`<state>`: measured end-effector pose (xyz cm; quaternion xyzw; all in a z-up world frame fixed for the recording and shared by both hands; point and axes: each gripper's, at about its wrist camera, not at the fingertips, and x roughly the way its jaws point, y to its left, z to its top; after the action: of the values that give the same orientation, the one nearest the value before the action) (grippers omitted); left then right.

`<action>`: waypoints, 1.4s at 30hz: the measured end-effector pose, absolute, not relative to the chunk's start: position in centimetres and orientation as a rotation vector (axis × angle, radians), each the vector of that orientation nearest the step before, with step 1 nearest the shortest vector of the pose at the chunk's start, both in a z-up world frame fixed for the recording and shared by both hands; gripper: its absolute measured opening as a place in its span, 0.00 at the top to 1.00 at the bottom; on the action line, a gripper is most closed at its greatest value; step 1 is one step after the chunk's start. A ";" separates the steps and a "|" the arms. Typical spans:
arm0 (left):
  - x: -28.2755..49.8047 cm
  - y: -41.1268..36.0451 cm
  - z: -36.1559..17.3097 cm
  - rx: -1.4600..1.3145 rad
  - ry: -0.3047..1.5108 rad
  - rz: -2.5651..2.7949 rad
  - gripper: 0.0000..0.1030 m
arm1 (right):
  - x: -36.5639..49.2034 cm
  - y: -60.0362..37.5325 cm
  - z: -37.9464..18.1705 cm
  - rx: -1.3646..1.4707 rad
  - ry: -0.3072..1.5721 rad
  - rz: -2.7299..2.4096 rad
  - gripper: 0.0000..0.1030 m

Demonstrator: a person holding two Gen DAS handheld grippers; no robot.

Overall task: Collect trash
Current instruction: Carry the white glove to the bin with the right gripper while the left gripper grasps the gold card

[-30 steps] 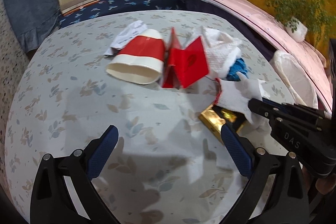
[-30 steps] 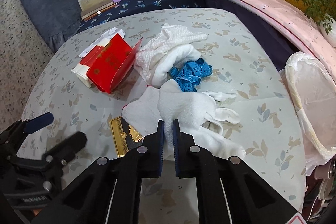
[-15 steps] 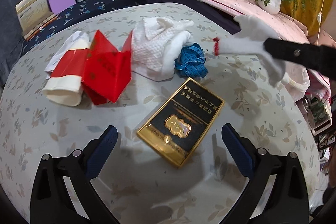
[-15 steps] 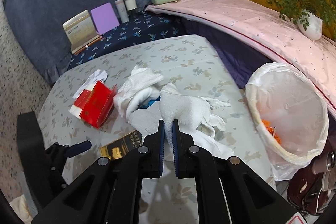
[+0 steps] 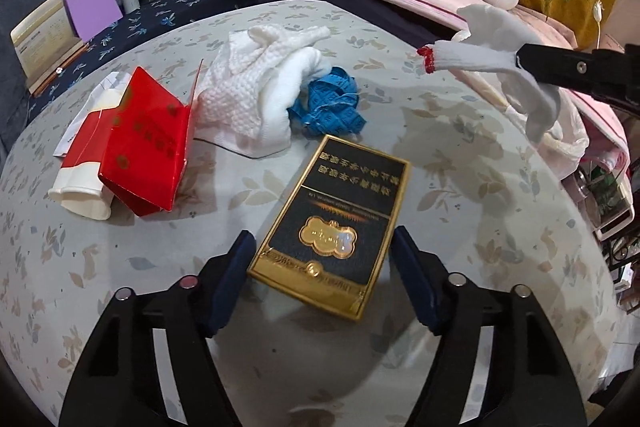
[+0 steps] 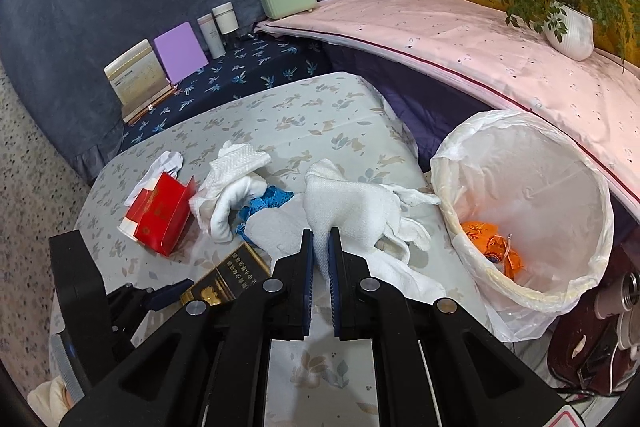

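Note:
A black-and-gold flat box lies on the floral table. My left gripper straddles its near end; its jaws are closing, a small gap still showing between each blue pad and the box. My right gripper is shut on a white knit glove, which hangs in the air left of the lined trash bin. The left wrist view shows the glove dangling at upper right. On the table lie a red carton, a paper cup, a white cloth and a blue tape measure.
Orange trash lies inside the bin, which stands off the table's right edge. Behind the table a dark shelf carries a purple card, bottles and a green case. A pink ledge holds a potted plant and a vase.
The left gripper has moved over the black-and-gold box and its jaws have narrowed around it. The right gripper has lifted the glove off the table and carried it toward the bin.

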<state>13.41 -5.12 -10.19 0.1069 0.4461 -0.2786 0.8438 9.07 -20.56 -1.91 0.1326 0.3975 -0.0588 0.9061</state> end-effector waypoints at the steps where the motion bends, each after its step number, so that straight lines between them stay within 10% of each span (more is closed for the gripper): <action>1: 13.3 -5.2 -10.0 0.222 0.942 -0.591 0.39 | 9.0 -20.7 -1.7 0.275 0.815 -0.123 0.93; 42: 9.5 -23.4 0.3 0.268 0.744 -0.881 0.46 | 1.3 -37.4 2.0 0.366 0.623 -0.418 0.93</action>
<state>9.51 -23.43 0.32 0.1263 0.3507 -0.4151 0.8299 1.35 -37.43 2.01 0.1776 0.3026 -0.2031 0.9141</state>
